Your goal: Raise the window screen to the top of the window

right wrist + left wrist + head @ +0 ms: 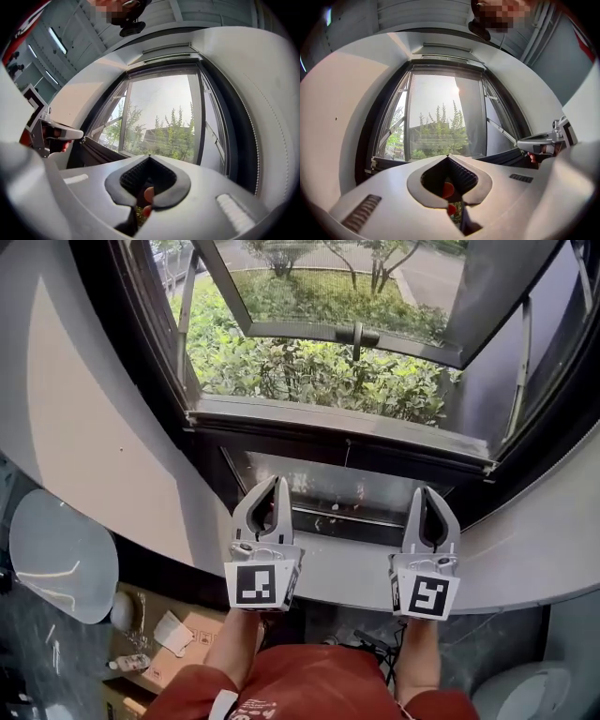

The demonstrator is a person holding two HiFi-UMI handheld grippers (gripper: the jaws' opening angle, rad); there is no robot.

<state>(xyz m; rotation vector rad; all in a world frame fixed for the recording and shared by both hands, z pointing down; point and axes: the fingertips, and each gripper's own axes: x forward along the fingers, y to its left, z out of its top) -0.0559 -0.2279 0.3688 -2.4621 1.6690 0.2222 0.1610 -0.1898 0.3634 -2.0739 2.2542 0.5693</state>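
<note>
In the head view a grey bar (pixel 337 420) runs along the bottom of the window opening, with a thin cord (pixel 347 452) hanging from its middle. Whether mesh spans the opening above it I cannot tell. My left gripper (pixel 274 486) and right gripper (pixel 425 493) are side by side over the grey sill (pixel 347 570), below that bar and apart from it. Both are shut with nothing between the jaws. In the left gripper view the shut jaws (pixel 449 157) point at the window, with the right gripper (pixel 541 143) beside them. The right gripper view shows its shut jaws (pixel 149 157) and the left gripper (pixel 56 133).
The glass sash (pixel 356 334) is swung outward over green bushes (pixel 309 371). Dark frame posts flank the opening. On the floor at lower left stand cardboard boxes (pixel 183 657) and a round pale object (pixel 61 559). A person's legs in red fill the bottom centre.
</note>
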